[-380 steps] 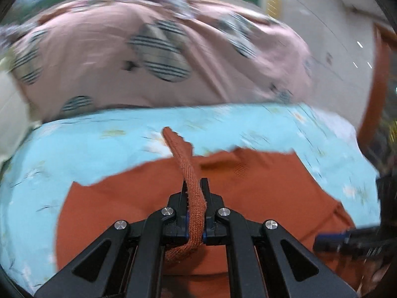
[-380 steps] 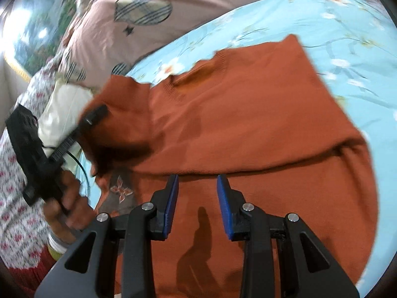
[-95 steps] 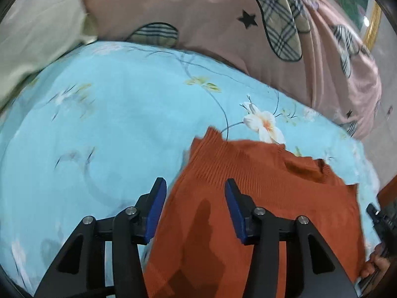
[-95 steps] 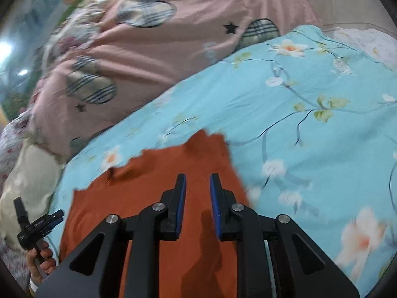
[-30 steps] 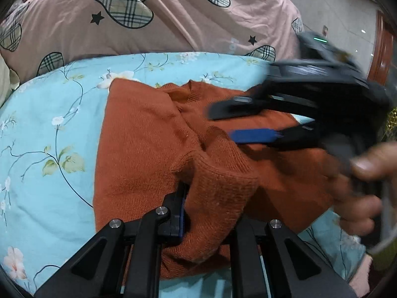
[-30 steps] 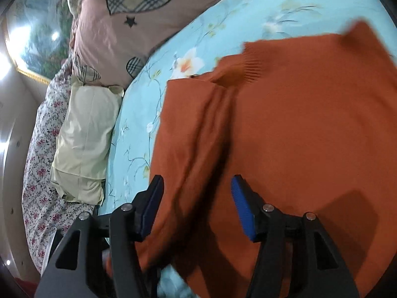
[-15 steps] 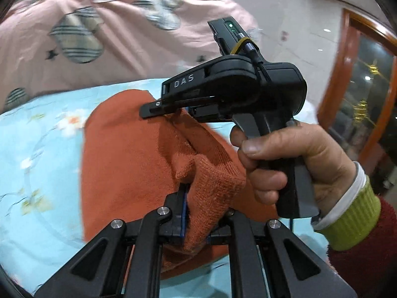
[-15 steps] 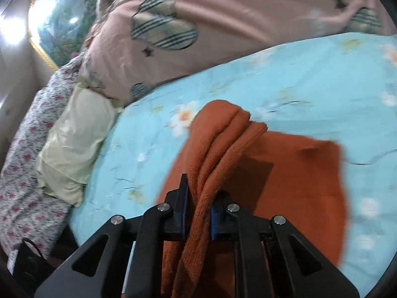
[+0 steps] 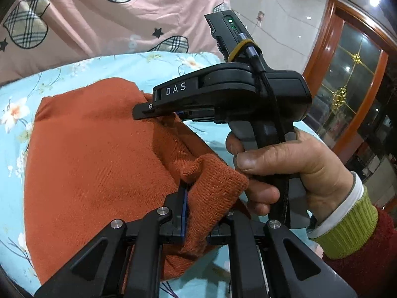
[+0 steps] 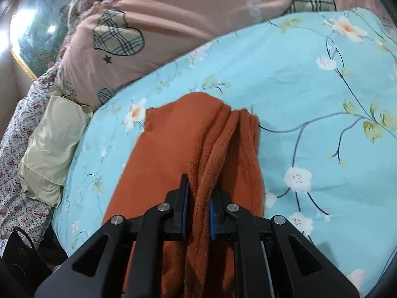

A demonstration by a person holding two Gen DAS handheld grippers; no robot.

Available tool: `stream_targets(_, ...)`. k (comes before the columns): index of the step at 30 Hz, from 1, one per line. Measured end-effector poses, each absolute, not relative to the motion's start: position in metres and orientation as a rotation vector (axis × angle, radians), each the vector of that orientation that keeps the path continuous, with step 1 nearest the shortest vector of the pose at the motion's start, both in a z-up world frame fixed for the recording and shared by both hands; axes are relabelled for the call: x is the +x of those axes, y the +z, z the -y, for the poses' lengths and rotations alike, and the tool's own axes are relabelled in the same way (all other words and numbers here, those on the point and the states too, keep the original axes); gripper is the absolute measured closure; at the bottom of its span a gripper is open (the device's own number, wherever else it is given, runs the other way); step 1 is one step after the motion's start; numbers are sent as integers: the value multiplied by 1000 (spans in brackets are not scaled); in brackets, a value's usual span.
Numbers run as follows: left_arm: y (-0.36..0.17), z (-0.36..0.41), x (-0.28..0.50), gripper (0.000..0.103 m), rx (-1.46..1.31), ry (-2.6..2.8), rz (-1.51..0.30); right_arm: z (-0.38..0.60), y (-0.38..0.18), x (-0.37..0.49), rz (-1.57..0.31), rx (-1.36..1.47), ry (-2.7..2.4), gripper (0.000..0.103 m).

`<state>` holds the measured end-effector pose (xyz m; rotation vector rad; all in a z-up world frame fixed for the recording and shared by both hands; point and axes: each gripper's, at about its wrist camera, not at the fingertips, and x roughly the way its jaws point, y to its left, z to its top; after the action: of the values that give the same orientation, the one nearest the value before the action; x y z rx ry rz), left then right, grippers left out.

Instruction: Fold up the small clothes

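Rust-orange knit sweater lies on the light-blue floral bedsheet, partly folded over on itself, its long axis running away from both cameras toward the pink duvet with plaid hearts and black stars. The fabric is a soft, fine-ribbed knit; in the right wrist view several thick layers bunch into rounded vertical pleats that rise from the right tongs, whose blue-padded jaws are clamped on that bundle. In the left wrist view the left tongs pinch a rolled, cuff-like lump of the same sweater, lifted a little above the flat part. Beyond it the black body of the other tool, marked DAS, reaches across from the right with its tip touching the sweater's far fold, held by the person's right hand in a green-cuffed dark red sleeve. A pale yellow pillow sits at the bed's left edge beside a flowered cloth.
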<state>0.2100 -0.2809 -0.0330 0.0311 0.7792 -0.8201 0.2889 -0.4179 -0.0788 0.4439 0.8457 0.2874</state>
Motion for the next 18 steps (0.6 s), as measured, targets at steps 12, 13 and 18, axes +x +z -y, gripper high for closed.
stream_targets(12,-48,236,197,45,9,-861,-840,431,-71,251,-801,485,252,42)
stream_targets(13,-48,225,196,43,-6,-856,-846,431,-72,250,-807,488,253,41)
stream_targets(18,-43,178,207,37,-55,-736,-846,428,-80,249,-837,510,267,37)
